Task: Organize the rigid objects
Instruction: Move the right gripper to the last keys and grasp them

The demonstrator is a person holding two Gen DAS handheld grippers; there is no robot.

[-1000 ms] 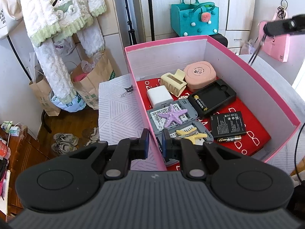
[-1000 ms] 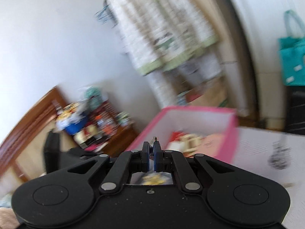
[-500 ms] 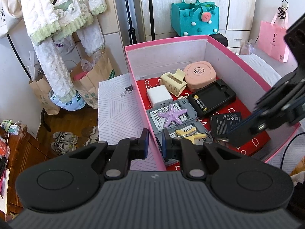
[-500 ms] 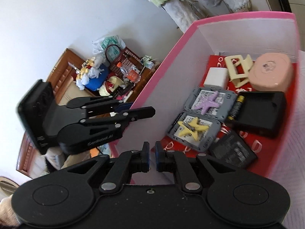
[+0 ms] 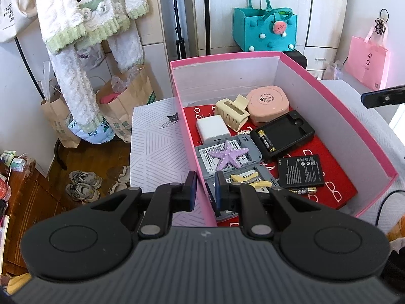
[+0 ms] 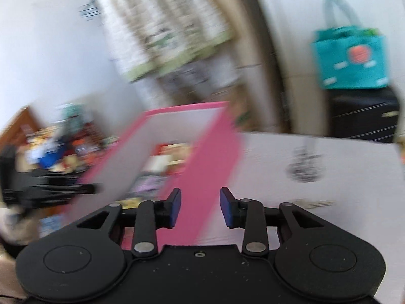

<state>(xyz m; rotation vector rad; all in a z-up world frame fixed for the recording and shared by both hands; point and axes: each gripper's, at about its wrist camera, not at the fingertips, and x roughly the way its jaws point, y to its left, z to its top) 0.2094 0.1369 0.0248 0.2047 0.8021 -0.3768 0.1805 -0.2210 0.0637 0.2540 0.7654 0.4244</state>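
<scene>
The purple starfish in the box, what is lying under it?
The starfish lies on a grey tray holding a white labelled pack. Its arms cover the middle of the label, so the print there cannot be read.

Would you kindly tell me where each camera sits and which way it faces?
Left wrist: on the left tool, looking down into the pink box; its fingers straddle the near-left wall, and the right tool's tip shows.
Right wrist: on the right tool, open, blurred, facing the box's outer side.
Shared: box, teal bag, hanging white garment.
</scene>
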